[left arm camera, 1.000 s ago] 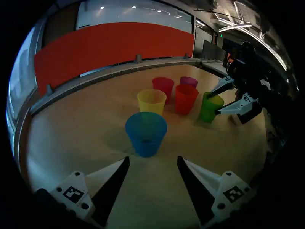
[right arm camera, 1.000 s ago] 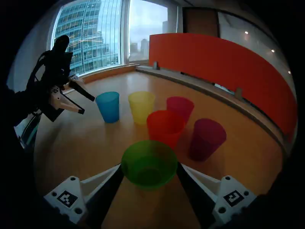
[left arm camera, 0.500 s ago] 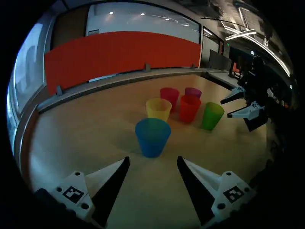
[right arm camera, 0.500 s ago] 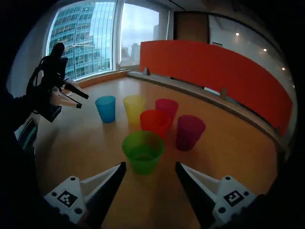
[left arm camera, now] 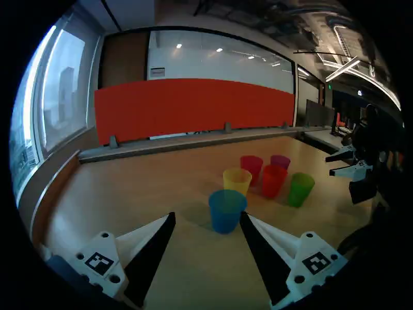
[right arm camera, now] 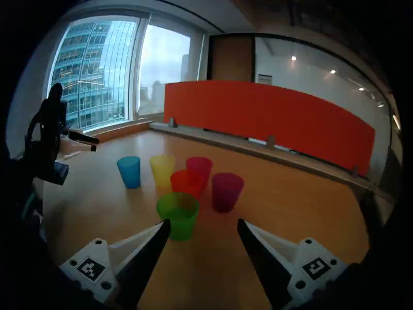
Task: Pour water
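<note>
Several plastic cups stand upright in a cluster on the wooden table (left arm camera: pixel 129 196). In the left gripper view the blue cup (left arm camera: pixel 226 210) is nearest, just beyond my open left gripper (left arm camera: pixel 207 222); behind it stand the yellow cup (left arm camera: pixel 237 181), red cup (left arm camera: pixel 273 181), green cup (left arm camera: pixel 300 189), pink cup (left arm camera: pixel 251 166) and purple cup (left arm camera: pixel 280 161). In the right gripper view the green cup (right arm camera: pixel 178 215) stands just ahead of my open right gripper (right arm camera: pixel 203 229), with the red cup (right arm camera: pixel 187 183), purple cup (right arm camera: pixel 227 191), pink cup (right arm camera: pixel 199 169), yellow cup (right arm camera: pixel 162 170) and blue cup (right arm camera: pixel 129 171) farther off. Both grippers hold nothing.
A long orange partition (left arm camera: pixel 191 107) runs along the table's far edge. Large windows (right arm camera: pixel 98 77) stand at one end. The other gripper (left arm camera: pixel 345 163) with the person's hand shows at the right of the left gripper view, and at the left (right arm camera: pixel 77 138) of the right gripper view.
Both grippers have drawn back and up from the cups. The right gripper, which had the green cup between its fingers a second ago, now stands clear of it. All cups look smaller.
</note>
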A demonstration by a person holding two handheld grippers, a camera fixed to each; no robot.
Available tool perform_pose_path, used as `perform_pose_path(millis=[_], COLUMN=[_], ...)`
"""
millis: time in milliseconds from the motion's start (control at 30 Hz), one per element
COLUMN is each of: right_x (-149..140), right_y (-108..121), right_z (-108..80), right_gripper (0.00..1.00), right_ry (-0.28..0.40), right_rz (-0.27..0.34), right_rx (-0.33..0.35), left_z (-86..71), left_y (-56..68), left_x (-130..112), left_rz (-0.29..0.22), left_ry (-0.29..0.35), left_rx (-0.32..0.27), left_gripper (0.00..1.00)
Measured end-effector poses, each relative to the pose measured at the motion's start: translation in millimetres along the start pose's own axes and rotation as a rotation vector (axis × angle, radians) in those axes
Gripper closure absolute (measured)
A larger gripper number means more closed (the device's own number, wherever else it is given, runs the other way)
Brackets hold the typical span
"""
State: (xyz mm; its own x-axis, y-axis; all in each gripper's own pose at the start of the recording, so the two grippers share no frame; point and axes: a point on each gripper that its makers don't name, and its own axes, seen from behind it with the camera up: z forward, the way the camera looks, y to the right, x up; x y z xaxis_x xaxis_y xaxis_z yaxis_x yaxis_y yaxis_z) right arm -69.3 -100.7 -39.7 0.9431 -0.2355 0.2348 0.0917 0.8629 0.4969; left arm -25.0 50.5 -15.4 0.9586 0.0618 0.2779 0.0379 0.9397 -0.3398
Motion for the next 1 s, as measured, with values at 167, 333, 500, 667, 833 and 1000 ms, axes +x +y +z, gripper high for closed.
perform_pose_path(millis=[167,333,500,667,833,1000], right_x=[19.6,41.6,61.9,78.0,80.8,82.3], right_y=[13.7,31.6,51.3,74.4,93.5,102.8], right_z=[-8.0,-15.9,-24.9,-39.4,-50.1,-57.3], right_gripper=[0.0,0.0,0.0,0.0,0.0,0.0], right_ry=[0.086,0.179,0.279,0.38,0.433,0.47], right_rz=[0.029,0.058,0.076,0.095,0.106,0.116], right_rx=[-0.084,-0.171,-0.265,-0.383,-0.483,-0.549], left_z=[-6.1,-9.1,-12.7,-16.8,-20.7,-22.8], left_y=[-3.9,-8.6,-10.8,-12.7,-17.4,-24.0], left_x=[12.3,19.2,26.1,36.8,42.3,43.0], left_rz=[-0.032,-0.056,-0.076,-0.089,-0.079,-0.075], left_ry=[0.084,0.152,0.211,0.273,0.31,0.334], left_rx=[0.061,0.119,0.162,0.194,0.235,0.285], left_gripper=[0.08,0.08,0.07,0.08,0.08,0.08])
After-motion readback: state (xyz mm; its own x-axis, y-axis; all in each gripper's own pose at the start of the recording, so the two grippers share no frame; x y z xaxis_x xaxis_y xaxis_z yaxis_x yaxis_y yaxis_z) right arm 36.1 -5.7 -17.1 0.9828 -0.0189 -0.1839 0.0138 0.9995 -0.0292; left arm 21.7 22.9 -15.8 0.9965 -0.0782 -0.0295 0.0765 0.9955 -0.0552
